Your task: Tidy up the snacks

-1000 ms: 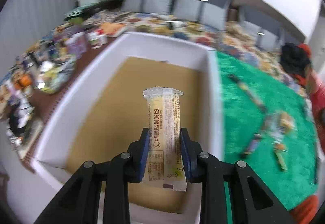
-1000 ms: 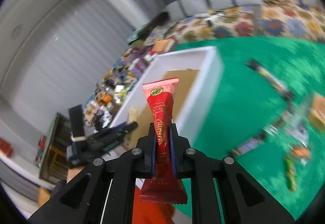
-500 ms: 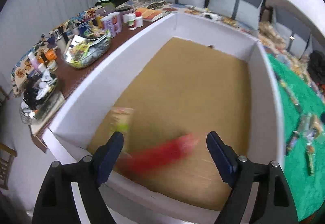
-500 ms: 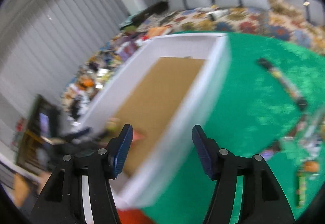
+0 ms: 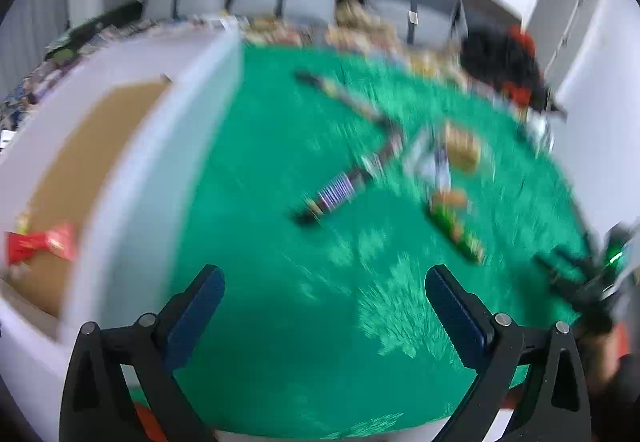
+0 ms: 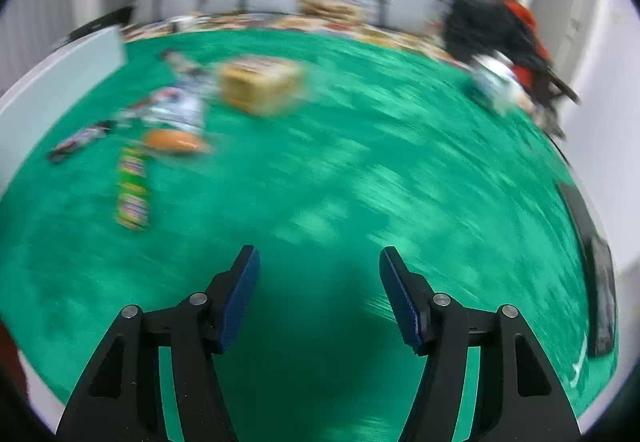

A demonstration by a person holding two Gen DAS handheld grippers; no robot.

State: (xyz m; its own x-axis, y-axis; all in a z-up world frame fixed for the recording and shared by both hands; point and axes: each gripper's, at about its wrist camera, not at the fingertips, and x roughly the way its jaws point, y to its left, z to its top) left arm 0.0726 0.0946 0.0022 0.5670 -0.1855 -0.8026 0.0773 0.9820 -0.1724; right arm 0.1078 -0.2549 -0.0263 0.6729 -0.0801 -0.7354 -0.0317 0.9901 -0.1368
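Both grippers are hanging empty over the green mat [image 5: 280,322]: the left gripper [image 5: 324,302] is standing wide, its jaws having just been opening with nothing between them, and the right gripper [image 6: 319,294] is spread about halfway, also bare. The red snack [image 5: 42,244] is lying in the white box [image 5: 132,177] at nine o'clock in the left view, beside a yellowish scrap too blurred to name. The remaining snacks are sitting loose on the mat: a striped bar [image 5: 334,193] near centre, a green packet [image 6: 132,187] at nine o'clock in the right view, an orange one [image 6: 174,141] just above it, and a tan block [image 6: 260,85] at eleven. The likely trouble is a rushed reach, since both views are smearing; jaws could be closing on two overlapping wrappers at once or skating a flat packet across the pile. The clustered wrappers are crowding each other, and the box wall is standing between mat and floor of the box. A dark bag [image 6: 488,29] is sitting at one o'clock, well apart.
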